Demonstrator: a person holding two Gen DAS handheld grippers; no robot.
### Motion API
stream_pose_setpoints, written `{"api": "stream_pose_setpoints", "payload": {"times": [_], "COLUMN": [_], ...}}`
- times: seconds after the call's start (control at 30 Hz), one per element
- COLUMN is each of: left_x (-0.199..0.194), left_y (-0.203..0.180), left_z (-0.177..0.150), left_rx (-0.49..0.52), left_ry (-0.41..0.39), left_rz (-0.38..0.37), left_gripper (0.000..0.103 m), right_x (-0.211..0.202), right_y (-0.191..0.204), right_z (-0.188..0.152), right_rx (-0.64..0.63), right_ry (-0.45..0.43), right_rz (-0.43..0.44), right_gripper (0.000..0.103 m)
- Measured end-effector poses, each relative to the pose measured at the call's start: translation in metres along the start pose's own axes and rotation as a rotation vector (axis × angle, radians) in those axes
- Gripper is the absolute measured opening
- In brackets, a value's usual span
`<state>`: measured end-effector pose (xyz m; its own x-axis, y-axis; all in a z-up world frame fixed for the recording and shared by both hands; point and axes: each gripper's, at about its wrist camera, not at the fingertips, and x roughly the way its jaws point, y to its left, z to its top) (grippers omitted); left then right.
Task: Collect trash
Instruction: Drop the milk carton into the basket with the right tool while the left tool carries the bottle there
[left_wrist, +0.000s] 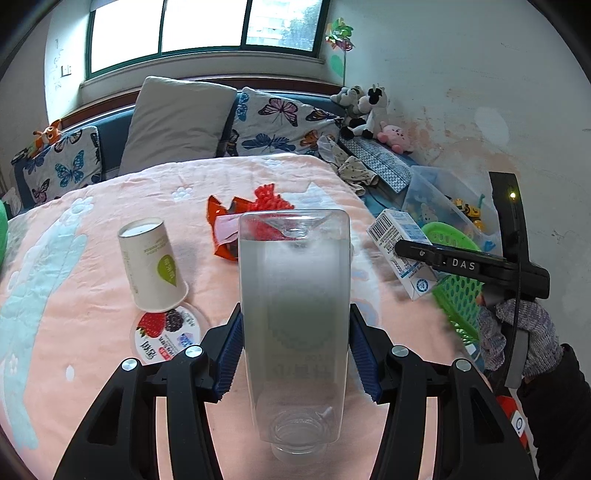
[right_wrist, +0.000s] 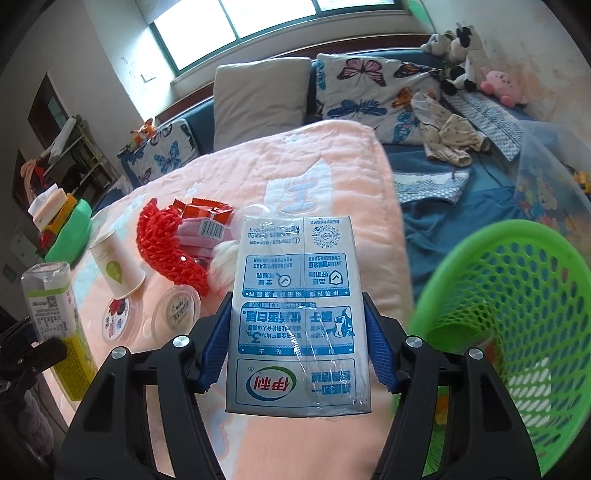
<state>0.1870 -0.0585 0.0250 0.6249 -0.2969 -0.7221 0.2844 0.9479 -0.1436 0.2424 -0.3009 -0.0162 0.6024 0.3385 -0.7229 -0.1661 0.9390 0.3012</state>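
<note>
My left gripper is shut on a clear plastic bottle, whose neck points back toward the camera, above the pink blanket. My right gripper is shut on a white and blue milk carton, its blue pads pressing both sides. The carton hangs beside the rim of a green mesh basket. In the left wrist view the right gripper holds the carton over the basket. In the right wrist view the bottle shows at the left edge.
On the blanket lie an upturned paper cup, a berry-printed lid, an orange wrapper, red foam netting and a clear lid. Butterfly pillows, plush toys and a clear toy box lie behind and to the right.
</note>
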Motion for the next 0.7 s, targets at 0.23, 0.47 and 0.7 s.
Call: {"api": "stream_pose_setpoints", "payload": {"times": [0.23,0.47,0.7], "left_x": [0.005,0.016,0.023], "left_y": [-0.028,-0.063,-0.095], "left_z": [0.007,0.016,0.027], "left_rx": [0.037,0.08,0.122], "left_ry": [0.007,0.021,0.019], "left_rz": [-0.059,-0.112,-0.146], "left_gripper": [0.052,0.052,0.052], "right_x": [-0.037,-0.061,-0.07], "right_y": [-0.033,-0.083,-0.124], "right_z": [-0.019,-0.036,-0.055], "right_rx": [0.051,0.121,0.19], "right_ry": [-0.034,-0.044,-0.043], "right_rz": [-0.071,-0.194,-0.283], "right_gripper": [0.065,0.065,0.066]}}
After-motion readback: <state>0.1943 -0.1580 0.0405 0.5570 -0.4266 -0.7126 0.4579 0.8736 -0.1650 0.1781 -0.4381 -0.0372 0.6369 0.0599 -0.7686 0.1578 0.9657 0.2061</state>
